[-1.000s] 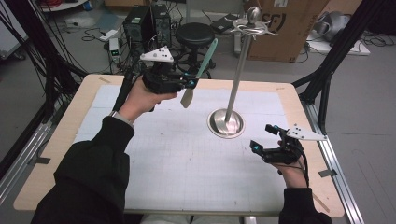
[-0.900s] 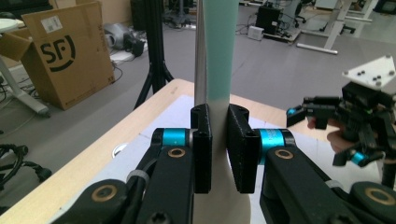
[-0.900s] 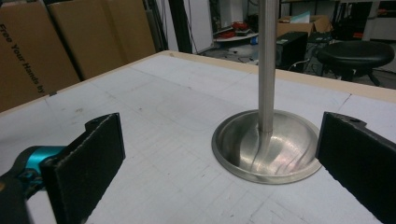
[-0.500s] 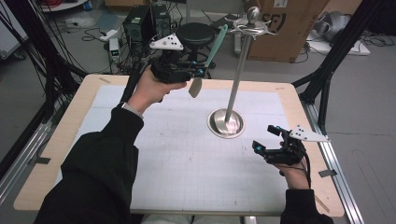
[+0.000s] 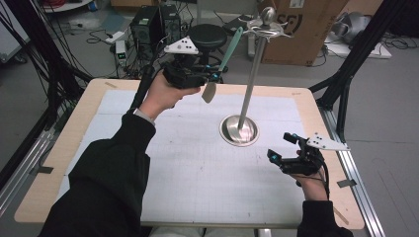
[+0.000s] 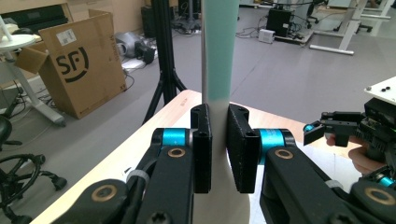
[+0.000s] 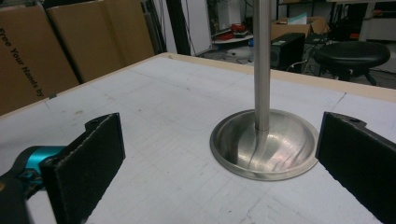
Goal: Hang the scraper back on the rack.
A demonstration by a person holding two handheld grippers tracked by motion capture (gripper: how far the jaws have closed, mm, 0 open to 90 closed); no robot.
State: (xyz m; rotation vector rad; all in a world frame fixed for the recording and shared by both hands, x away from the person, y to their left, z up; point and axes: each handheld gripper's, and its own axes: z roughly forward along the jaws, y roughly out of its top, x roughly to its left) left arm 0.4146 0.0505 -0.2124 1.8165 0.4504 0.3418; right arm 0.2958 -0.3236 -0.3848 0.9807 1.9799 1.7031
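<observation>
A spatula (image 5: 228,49) with a teal handle and a pale blade hangs tilted above the far side of the table, handle up. My left gripper (image 5: 213,78) is shut on it where handle meets blade; in the left gripper view the pads (image 6: 201,149) press on the spatula (image 6: 218,46) from both sides. Just right of it stands a steel stand (image 5: 251,79) with a round base (image 5: 239,131) and hooks at its top (image 5: 267,24). My right gripper (image 5: 281,146) rests open near the table's right edge, its jaws framing the stand's base (image 7: 280,144) from a distance.
The white gridded mat (image 5: 197,168) covers the wooden table (image 5: 64,153). Behind the table stand a black stool (image 5: 207,34), a computer case (image 5: 148,24) and a cardboard box (image 5: 306,29). Black frame legs (image 5: 346,84) rise at the right.
My left hand has lifted the spatula a little up and to the right, closer to the stand's top. The right gripper has stayed where it was.
</observation>
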